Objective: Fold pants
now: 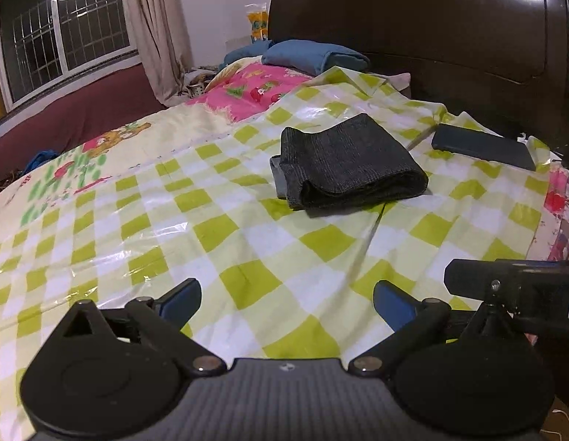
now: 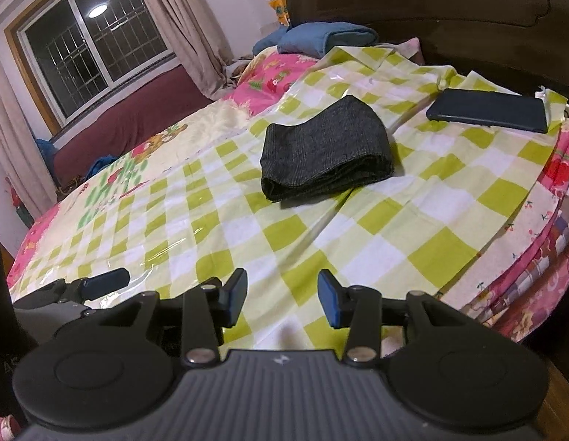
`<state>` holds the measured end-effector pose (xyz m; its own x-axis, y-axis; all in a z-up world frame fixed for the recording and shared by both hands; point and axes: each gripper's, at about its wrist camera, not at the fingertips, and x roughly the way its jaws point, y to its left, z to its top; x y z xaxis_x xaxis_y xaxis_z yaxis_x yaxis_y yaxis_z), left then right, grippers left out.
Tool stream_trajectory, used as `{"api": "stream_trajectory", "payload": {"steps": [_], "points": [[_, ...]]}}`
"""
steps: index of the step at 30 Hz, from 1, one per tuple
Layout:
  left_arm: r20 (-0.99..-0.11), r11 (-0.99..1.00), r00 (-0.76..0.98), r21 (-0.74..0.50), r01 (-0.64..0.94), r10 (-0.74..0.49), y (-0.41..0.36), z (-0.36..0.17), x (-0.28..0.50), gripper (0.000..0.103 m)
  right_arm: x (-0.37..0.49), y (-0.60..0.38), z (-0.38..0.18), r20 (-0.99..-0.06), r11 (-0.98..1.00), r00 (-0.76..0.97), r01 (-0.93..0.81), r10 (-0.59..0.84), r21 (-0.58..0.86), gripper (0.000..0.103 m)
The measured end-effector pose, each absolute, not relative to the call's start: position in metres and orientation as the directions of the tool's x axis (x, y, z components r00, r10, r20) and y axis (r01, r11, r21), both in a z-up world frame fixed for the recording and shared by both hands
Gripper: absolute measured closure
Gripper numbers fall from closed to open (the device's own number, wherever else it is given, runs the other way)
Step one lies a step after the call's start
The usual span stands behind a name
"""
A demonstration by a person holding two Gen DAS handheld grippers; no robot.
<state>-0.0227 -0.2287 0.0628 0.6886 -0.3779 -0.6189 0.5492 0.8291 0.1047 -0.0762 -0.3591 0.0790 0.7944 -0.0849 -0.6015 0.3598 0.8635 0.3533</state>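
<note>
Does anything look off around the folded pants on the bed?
Mostly tidy. The dark pants lie folded, though a lighter inner layer sticks out at their left edge, so the fold is slightly uneven. A dark flat case lies apart, right of them. Both grippers are open, empty.

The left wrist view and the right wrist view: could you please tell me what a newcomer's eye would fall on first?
The dark folded pants stand out, lying in a neat bundle on the green-and-white checked sheet in the middle of the bed. Just beyond them to the right, near the dark headboard, lies a flat black phone. In the foreground the left gripper and the right gripper are both open and empty, apart from the pants.
</note>
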Motion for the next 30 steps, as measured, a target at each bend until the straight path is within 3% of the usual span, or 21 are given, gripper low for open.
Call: {"api": "stream_trajectory", "payload": {"steps": [30], "points": [[-0.621, 0.838, 0.681, 0.071, 0.541, -0.388, -0.217, 0.059, -0.027, 0.0, -0.088, -0.355, 0.062, -0.654, 0.856, 0.75, 0.398, -0.096, 0.33, 0.054]]}}
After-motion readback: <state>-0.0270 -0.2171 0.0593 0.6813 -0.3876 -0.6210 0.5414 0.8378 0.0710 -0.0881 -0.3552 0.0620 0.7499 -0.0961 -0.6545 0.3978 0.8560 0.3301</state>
